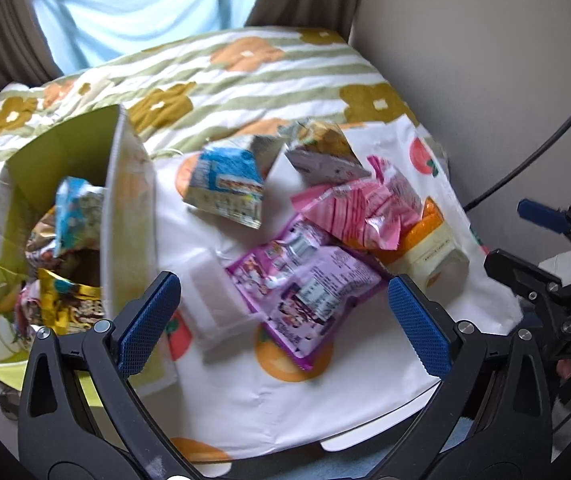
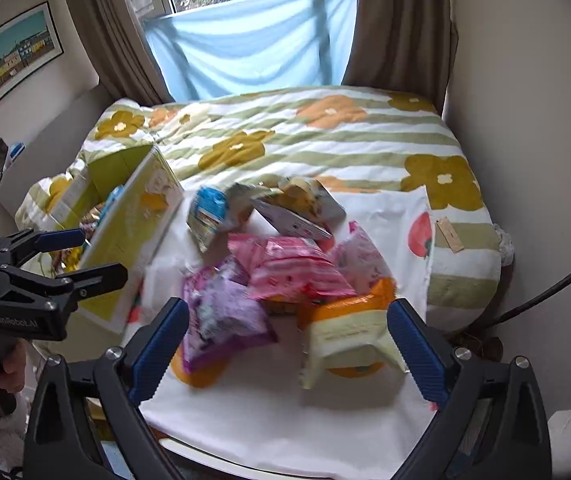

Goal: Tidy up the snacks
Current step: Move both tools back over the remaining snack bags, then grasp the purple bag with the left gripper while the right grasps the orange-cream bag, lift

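Nearest us, both tools are wide open with nothing in them. The left tool (image 1: 283, 320) hangs over the near end of the pile and the right tool (image 2: 287, 340) hovers a bit further right, so our guess is we're between picks and choosing the next packet.

Right under the left tool sits a shiny purple foil snack bag (image 1: 309, 284), lying flat on the white cloth with orange fruit prints (image 1: 325, 400) that covers the worktop. Touching its left edge is a clear, milky plastic tub (image 1: 215, 304). Just right of the purple bag is a cream and orange carton (image 2: 349, 332), tipped on its side.

Behind those, a pink striped foil bag (image 1: 359, 208) rests on top of the heap, with a blue and white packet (image 1: 227, 184) to its left and a grey and yellow pouch (image 1: 321, 152) at the far end. So that's roughly six loose items to sort, one of each; the blur could be hiding more.

Off to the left stands the open yellow-green cardboard box (image 1: 129, 216), flaps up so things can drop straight in. It already holds a few packets, a blue one and a gold one among them, but we can't count them properly.

Furthest back, the bed with the green striped flower quilt (image 2: 325, 140).
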